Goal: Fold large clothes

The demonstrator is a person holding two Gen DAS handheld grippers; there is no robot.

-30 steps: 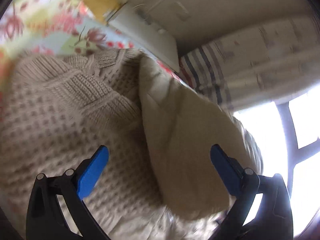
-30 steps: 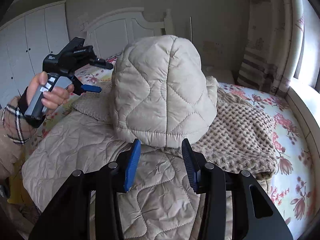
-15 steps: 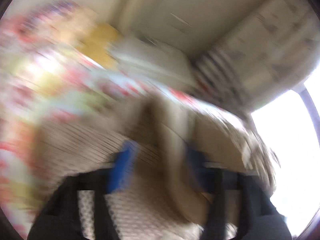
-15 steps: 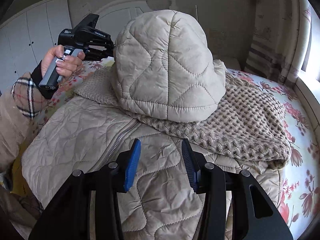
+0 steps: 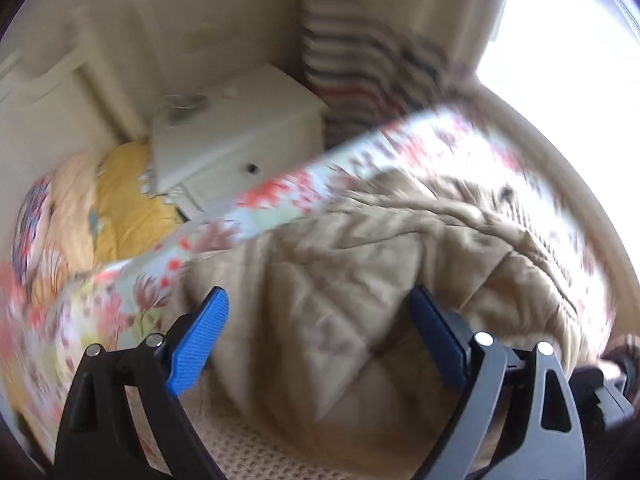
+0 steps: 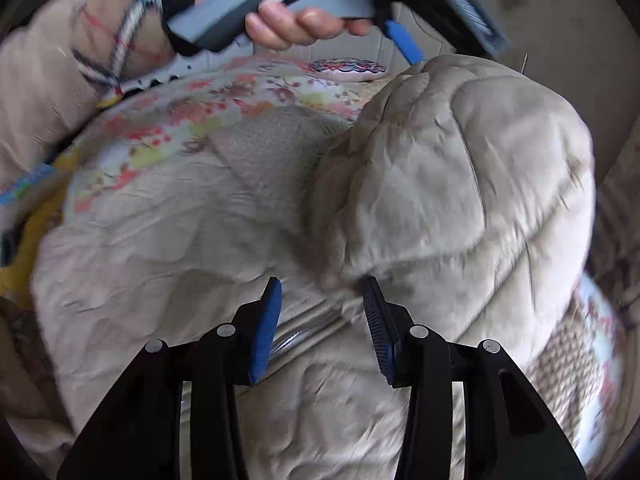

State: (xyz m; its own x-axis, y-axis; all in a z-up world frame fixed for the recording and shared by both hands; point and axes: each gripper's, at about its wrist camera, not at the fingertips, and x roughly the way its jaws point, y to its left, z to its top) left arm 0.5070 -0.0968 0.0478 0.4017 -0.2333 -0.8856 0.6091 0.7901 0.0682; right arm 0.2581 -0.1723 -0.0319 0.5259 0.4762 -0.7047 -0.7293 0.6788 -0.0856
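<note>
A beige quilted jacket (image 6: pixel 192 256) lies on the bed; it also shows in the left wrist view (image 5: pixel 352 280). Its hood (image 6: pixel 460 168) stands folded up to the right. A knitted beige sweater (image 6: pixel 276 144) lies under the jacket. My right gripper (image 6: pixel 320 320) is open just above the jacket's zipper (image 6: pixel 300 332), nothing between its blue pads. My left gripper (image 5: pixel 316 336) is open wide above the jacket and holds nothing; in the right wrist view it hangs at the top, above the hood's edge, held by a hand (image 6: pixel 296 24).
A floral bedsheet (image 5: pixel 280 200) covers the bed. A white nightstand (image 5: pixel 236 136) stands beyond it, with a yellow pillow (image 5: pixel 120 208) to the left and a striped curtain (image 5: pixel 360 72) by the bright window. A patterned cushion (image 6: pixel 348 68) lies at the bed's far end.
My left gripper swung from over the sweater up and across above the hood, staying open. My right gripper moved in closer over the jacket's front. The hood tilted right.
</note>
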